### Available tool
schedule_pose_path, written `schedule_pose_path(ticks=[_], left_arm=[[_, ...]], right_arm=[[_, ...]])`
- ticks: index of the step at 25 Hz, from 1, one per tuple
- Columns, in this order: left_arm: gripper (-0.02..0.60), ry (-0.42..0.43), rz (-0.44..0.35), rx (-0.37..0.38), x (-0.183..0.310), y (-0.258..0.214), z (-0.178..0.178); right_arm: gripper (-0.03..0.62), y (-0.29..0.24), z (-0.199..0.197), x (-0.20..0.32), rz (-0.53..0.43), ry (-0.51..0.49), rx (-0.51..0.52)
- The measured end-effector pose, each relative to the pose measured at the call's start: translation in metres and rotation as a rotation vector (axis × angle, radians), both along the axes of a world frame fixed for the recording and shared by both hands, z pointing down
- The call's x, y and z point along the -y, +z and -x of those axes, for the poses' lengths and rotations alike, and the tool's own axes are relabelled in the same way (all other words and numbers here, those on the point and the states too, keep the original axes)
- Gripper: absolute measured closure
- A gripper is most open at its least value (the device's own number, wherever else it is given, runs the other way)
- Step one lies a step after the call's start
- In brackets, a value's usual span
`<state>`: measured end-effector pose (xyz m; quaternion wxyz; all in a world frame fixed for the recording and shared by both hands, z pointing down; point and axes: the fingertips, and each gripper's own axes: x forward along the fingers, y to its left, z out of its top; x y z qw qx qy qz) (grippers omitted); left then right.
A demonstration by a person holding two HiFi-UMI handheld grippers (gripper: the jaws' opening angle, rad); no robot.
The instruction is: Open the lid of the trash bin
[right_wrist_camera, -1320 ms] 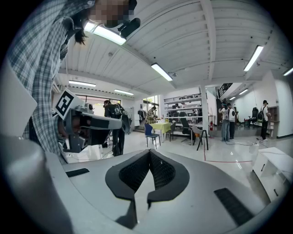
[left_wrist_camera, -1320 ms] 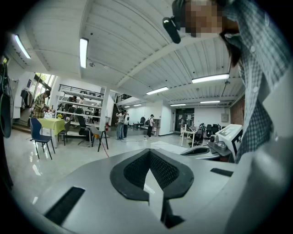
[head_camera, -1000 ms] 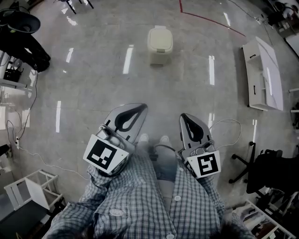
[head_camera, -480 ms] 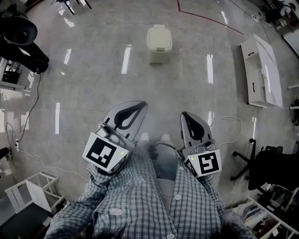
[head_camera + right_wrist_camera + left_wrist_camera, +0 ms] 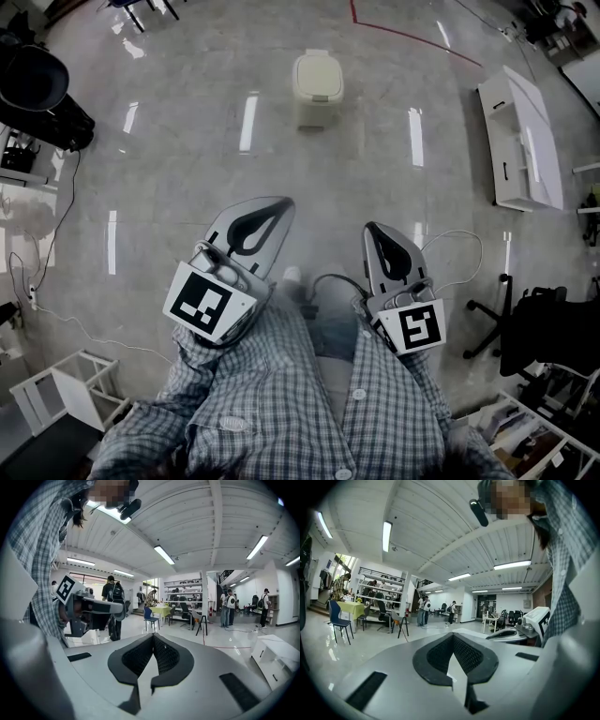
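Note:
A small cream trash bin (image 5: 319,86) stands on the grey floor far ahead, its lid down. My left gripper (image 5: 281,203) is held low in front of me, well short of the bin, jaws closed tip to tip with nothing in them. My right gripper (image 5: 372,230) is beside it, also shut and empty. In the left gripper view the left gripper (image 5: 453,635) has its pads meeting at the tip. The right gripper view shows the right gripper (image 5: 153,636) the same way. Neither gripper view shows the bin.
A white cabinet (image 5: 521,141) lies on the floor at the right. A black office chair (image 5: 525,333) stands at lower right, a white shelf frame (image 5: 56,394) at lower left. A cable (image 5: 56,309) runs over the floor at left. Dark equipment (image 5: 37,89) sits upper left.
The view has crept forward a little; the bin and cabinet sit slightly higher and leftward in frame. Both grippers stay shut in about the same pose.

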<state>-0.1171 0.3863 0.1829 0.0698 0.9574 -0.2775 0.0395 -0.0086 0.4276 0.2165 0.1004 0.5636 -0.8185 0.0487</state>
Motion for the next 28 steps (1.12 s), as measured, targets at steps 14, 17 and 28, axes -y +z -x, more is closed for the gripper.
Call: schedule_pose_path(ticks=[14,17,28], left_arm=[[0.575,-0.055,-0.006,0.008,0.021,0.000,0.001],[0.575,-0.073,0.035,0.034,0.029,0.008,0.000],[0.575,-0.133,0.054,0.026,0.078,0.009,-0.026]], right_arm=[[0.574,0.005,-0.018,0.029,0.017,-0.014,0.011],[0.574,0.006,-0.016,0.042,0.016,-0.040,0.011],[0.574,0.007,-0.038,0.097,0.031,-0.113,-0.002]])
